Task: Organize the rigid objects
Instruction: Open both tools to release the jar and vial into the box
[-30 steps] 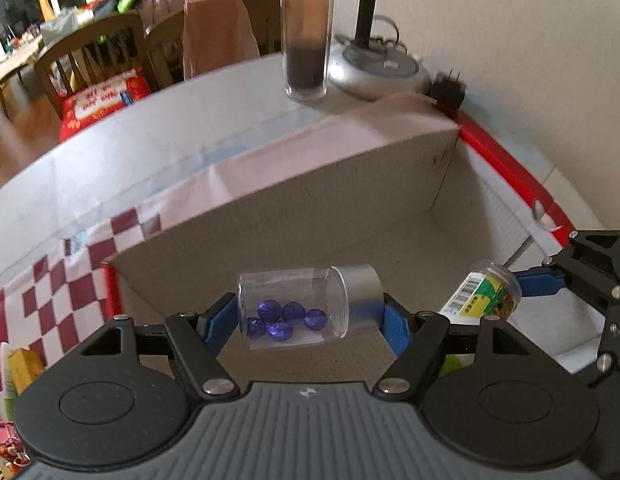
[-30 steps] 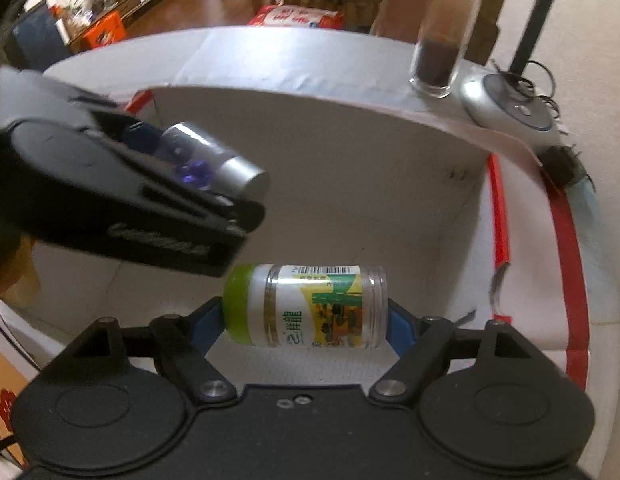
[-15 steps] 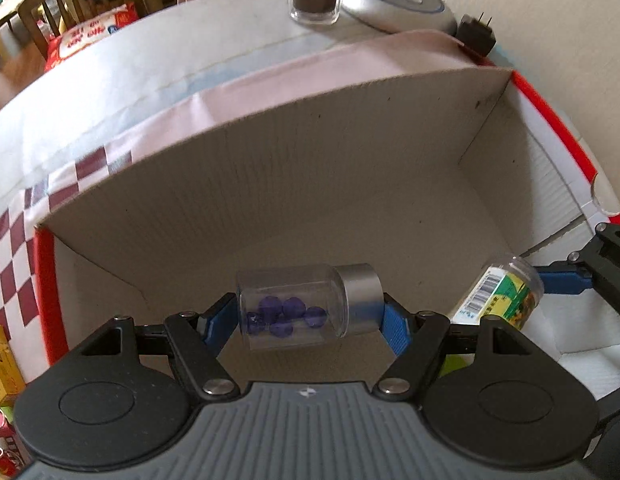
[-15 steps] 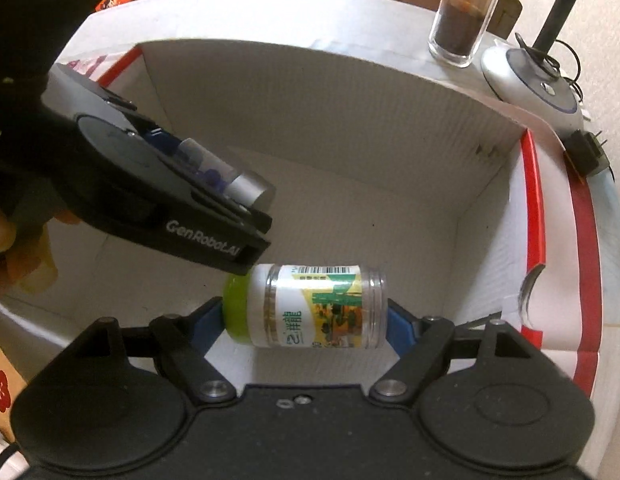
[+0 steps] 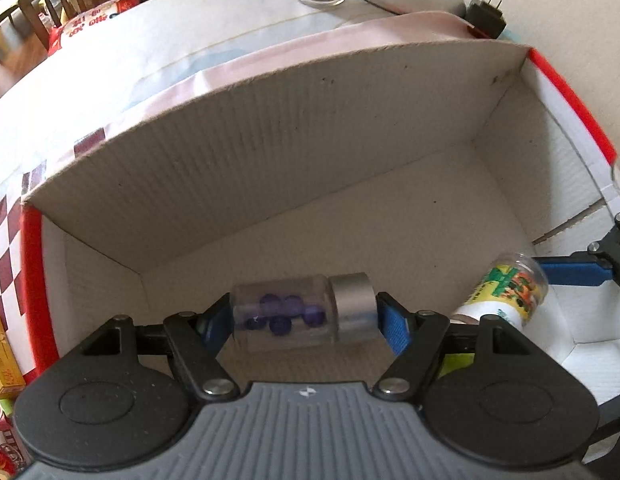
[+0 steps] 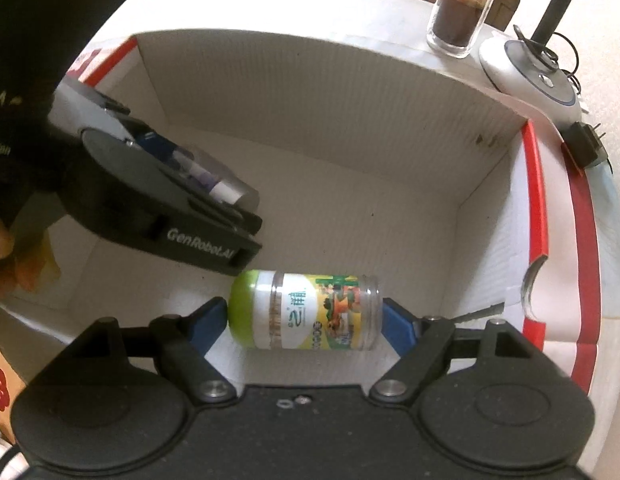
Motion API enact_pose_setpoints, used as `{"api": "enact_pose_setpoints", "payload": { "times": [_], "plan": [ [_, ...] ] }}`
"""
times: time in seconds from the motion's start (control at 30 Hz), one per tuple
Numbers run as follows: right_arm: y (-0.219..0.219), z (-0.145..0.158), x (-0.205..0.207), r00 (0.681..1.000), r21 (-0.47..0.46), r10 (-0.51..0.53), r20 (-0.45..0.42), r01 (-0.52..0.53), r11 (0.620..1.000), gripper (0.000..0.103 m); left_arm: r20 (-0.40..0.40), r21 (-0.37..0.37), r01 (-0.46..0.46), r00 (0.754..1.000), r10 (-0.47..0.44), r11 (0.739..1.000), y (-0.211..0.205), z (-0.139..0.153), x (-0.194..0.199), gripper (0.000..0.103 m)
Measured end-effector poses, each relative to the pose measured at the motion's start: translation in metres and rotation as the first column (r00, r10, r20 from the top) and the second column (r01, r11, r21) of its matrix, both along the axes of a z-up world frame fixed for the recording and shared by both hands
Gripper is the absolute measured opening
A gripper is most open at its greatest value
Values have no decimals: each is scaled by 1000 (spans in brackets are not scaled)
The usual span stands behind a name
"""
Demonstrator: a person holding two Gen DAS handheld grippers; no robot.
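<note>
Both claws are clamped end to end on small jars and point steeply down into an open white cardboard box with red edges point(image 5: 390, 240). Held by the left gripper point(image 5: 306, 316), a clear plastic jar with a silver metal cap point(image 5: 302, 312) lies on its side between the blue pads, its cap toward the right pad; several round violet beads point(image 5: 284, 312) sit inside it. It hangs low over the box floor near the near wall, toward the box's left side. Gripped by the right gripper point(image 6: 304, 314), a clear jar with a lime-green cap and a yellow, green and white label point(image 6: 306, 312) also lies sideways, cap toward the left pad. Its label carries printed characters and a colourful picture, too small to read. This jar is over the floor near the box's near right corner. White lettering "GenRobot.AI" shows on the black side of the left gripper in the right wrist view. Beyond the box's far wall stands a tall clear glass with dark powder point(image 6: 462, 12), beside a white round lamp base point(image 6: 530, 72).
</note>
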State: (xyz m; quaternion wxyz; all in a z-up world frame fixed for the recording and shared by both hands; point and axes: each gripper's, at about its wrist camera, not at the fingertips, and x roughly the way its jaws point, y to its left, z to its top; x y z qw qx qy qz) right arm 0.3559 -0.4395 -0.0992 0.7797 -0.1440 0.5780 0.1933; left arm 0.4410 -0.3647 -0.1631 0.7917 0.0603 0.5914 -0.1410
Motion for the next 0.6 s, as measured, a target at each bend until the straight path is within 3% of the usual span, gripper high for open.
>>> {"api": "enact_pose_setpoints", "payload": {
  "times": [0.27, 0.6],
  "plan": [
    [-6, 6, -5, 999, 19, -18, 42, 17, 1000, 88, 61, -36, -19, 998, 22, 999, 7, 26, -12, 78],
    [-10, 29, -17, 995, 40, -45, 93, 42, 998, 89, 156, -113, -19, 987, 37, 993, 15, 66, -36, 78]
  ]
}}
